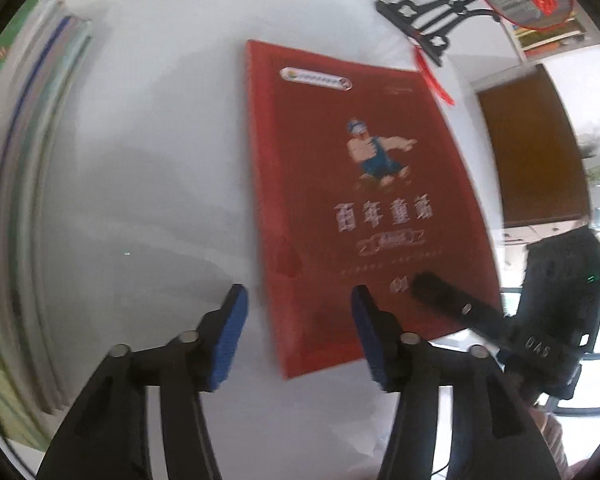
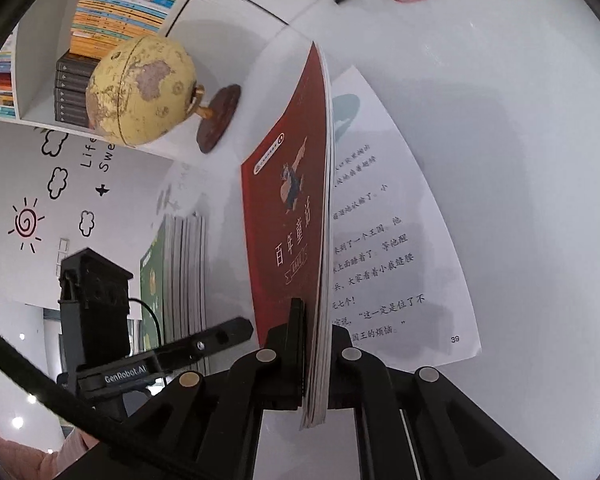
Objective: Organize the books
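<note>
While right gripper (image 2: 314, 360) pinches it, red book (image 2: 288, 216) fans open w/ pg showing.

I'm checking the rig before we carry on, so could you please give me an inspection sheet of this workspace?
Surface: white table, bare around the books.
Job's things: red book, front cover and most pages lifted off a page lying flat; stack of books to its left.
Clutter: globe; black stand with red tassel.
Grippers: left tongs open, holding nothing; right tongs shut on red book.
Cables: black cable.
Surroundings: bookshelf; wall with drawings.
</note>
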Motion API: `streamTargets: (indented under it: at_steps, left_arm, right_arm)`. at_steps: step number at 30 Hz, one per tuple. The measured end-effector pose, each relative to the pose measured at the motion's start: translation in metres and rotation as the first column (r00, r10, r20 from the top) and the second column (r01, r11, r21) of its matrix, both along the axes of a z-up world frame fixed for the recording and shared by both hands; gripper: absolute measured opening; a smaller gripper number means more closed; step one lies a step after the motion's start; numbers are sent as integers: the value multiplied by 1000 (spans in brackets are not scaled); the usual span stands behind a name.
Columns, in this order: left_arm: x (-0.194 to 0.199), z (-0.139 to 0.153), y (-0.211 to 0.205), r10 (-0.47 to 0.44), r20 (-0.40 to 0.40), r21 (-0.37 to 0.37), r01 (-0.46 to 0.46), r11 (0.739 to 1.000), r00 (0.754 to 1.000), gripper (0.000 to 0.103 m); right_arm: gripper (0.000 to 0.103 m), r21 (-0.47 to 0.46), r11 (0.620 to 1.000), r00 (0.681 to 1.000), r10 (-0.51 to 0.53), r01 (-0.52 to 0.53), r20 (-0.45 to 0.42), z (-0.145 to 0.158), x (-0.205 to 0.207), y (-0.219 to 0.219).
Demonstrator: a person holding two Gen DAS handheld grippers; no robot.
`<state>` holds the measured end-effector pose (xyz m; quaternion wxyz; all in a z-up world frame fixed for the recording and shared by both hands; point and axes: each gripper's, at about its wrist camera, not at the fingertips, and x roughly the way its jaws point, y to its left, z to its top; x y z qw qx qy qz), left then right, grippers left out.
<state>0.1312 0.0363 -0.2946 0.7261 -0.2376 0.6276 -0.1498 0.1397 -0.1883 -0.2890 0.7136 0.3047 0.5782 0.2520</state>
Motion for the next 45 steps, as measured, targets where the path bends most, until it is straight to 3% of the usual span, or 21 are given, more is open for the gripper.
streamTargets:
  at_steps: [1,6,8,9,10,11,12,14,17,20,22,24,27,30,32,37,40,41,43,45]
  left_arm:
    - [-1,-1,-3,7,7,-29,-7,1000,1000,74]
    - [-9,-6,-18,27,24,-90,-24,996,999,77]
    - [-7,-1,-27,8,59,-81,-3,997,998,61]
    - [-10,1,-29,6,87,-98,3,995,996,35]
    - [-17,7,-26,6,102,-178,12,984,995,17]
    - [-18,7,-32,10,97,-254,15,967,995,17]
    - [-20,10,-40,2,105,-261,26,965,994,17]
    - [-23,17,-54,-18,148,-174,44,984,989,17]
    - [-27,21,-48,29,144,-77,-18,997,989,20]
    - [-33,22,-32,53,128,-6,-53,999,990,21]
    - [-39,22,-19,67,104,11,-69,998,992,30]
    - [-53,22,-3,81,92,-33,-79,996,992,30]
    - [-64,37,3,56,140,-93,-43,995,989,30]
    - [-74,48,11,41,177,-96,-24,995,983,39]
    - [-72,43,17,77,155,-147,-54,988,985,41]
    - [-50,18,11,106,59,-275,-86,958,993,43]
    - [-38,0,9,162,-10,-352,-155,923,987,42]
    - [-42,2,11,170,2,-362,-157,919,985,41]
    - [-41,5,10,182,31,-366,-158,917,983,29]
    - [-40,11,9,183,53,-379,-150,913,982,27]
  right_arm:
    - [4,17,1000,1000,-9,10,-14,-2,-6,-4]
    - [4,90,995,994,-40,49,-105,-10,-32,-18]
    - [4,110,992,991,-52,66,-127,-11,-39,-24]
    - [4,111,991,990,-58,72,-128,-10,-41,-28]
    - [4,103,992,990,-61,74,-126,-9,-42,-31]
    - [4,93,993,990,-60,72,-128,-9,-43,-37]
    - [4,103,992,989,-55,70,-134,-10,-44,-39]
    - [4,97,994,990,-36,49,-133,-10,-46,-39]
    - [4,75,997,993,-18,27,-116,-7,-48,-41]
    - [4,139,989,992,-43,60,-118,-2,-50,-52]
    - [4,201,977,991,-52,76,-121,3,-50,-57]
    - [4,273,958,991,-52,86,-127,7,-50,-60]
    - [4,366,924,988,-62,111,-142,12,-49,-59]
    - [4,386,915,988,-69,116,-135,16,-47,-58]
    - [4,417,902,988,-62,115,-139,17,-46,-56]
    - [4,412,908,992,-24,74,-124,20,-50,-50]
    - [4,399,914,991,-21,73,-133,18,-51,-49]
    - [4,398,914,989,-27,83,-145,15,-54,-51]
    - [4,399,911,987,-43,102,-155,12,-57,-55]
    - [4,379,919,987,-57,112,-151,11,-57,-61]
